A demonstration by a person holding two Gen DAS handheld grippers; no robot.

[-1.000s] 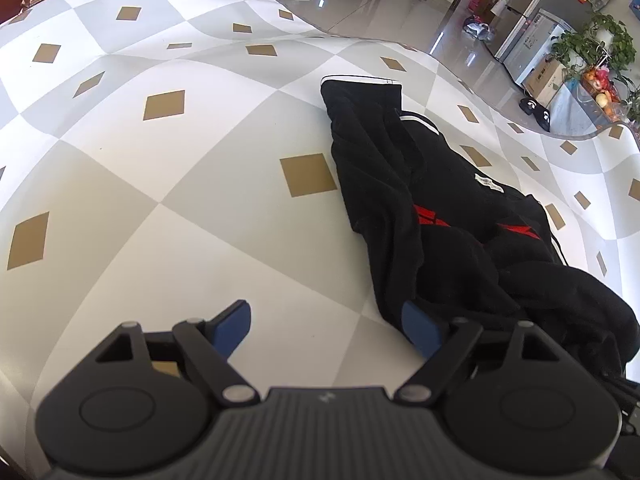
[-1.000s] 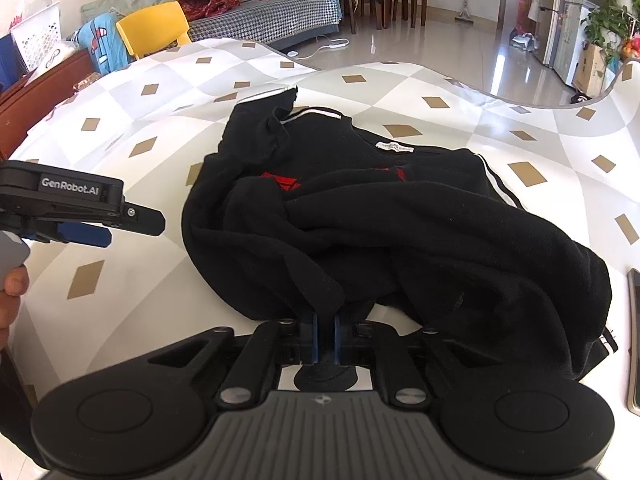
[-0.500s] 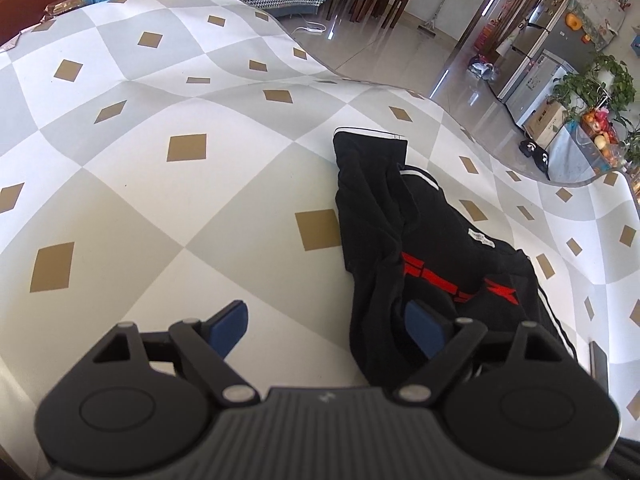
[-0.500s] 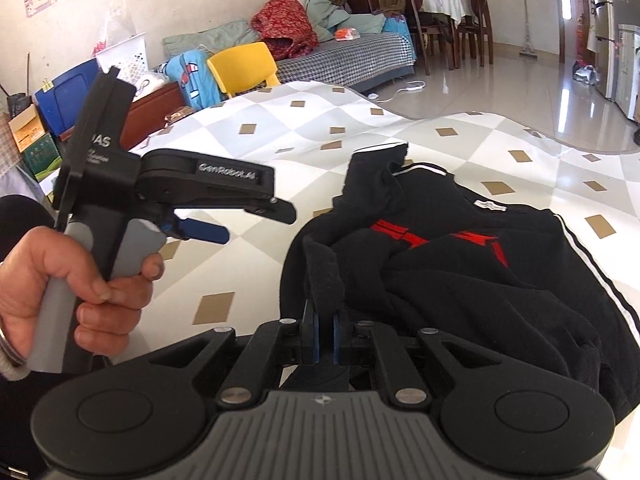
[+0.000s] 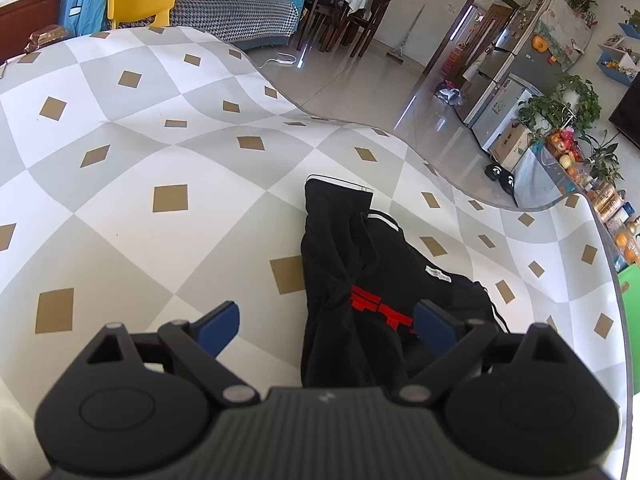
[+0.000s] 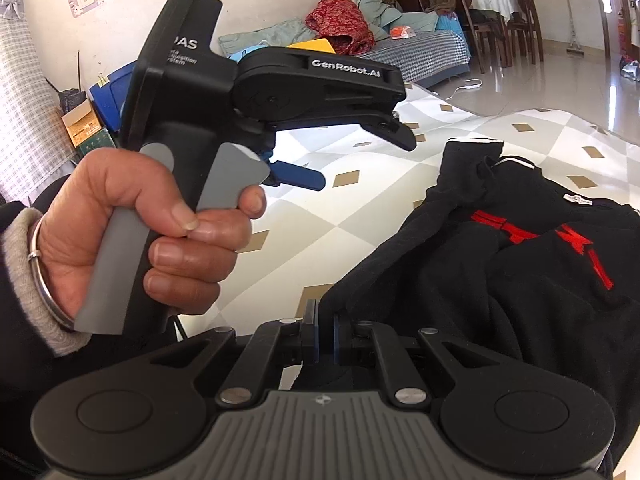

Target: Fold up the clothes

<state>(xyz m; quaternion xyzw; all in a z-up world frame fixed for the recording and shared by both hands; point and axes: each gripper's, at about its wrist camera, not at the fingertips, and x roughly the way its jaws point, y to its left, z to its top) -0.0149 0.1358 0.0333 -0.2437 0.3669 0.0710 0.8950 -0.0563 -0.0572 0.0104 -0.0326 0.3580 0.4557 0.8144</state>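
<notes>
both grippers are mine. left gripper hangs over the table with its jaws opening, the blue pads spread wide and pressing on nothing, though in the left wrist view the black garment shows between them. right gripper is clenched on a fold of that garment, cloth pinched between its narrow pads at 6 o'clock in the right wrist view and rising from there toward 3 o'clock.

largest first: the table with its grey and white checks and gold diamonds fills most of the left wrist view. the black garment lies bunched on it from centre toward 4 o'clock, one end with a white edge stretched toward 12 o'clock, red marks near the middle, a small white label toward 3 o'clock. in the right wrist view my left hand grips the grey handle at 9 o'clock.
</notes>
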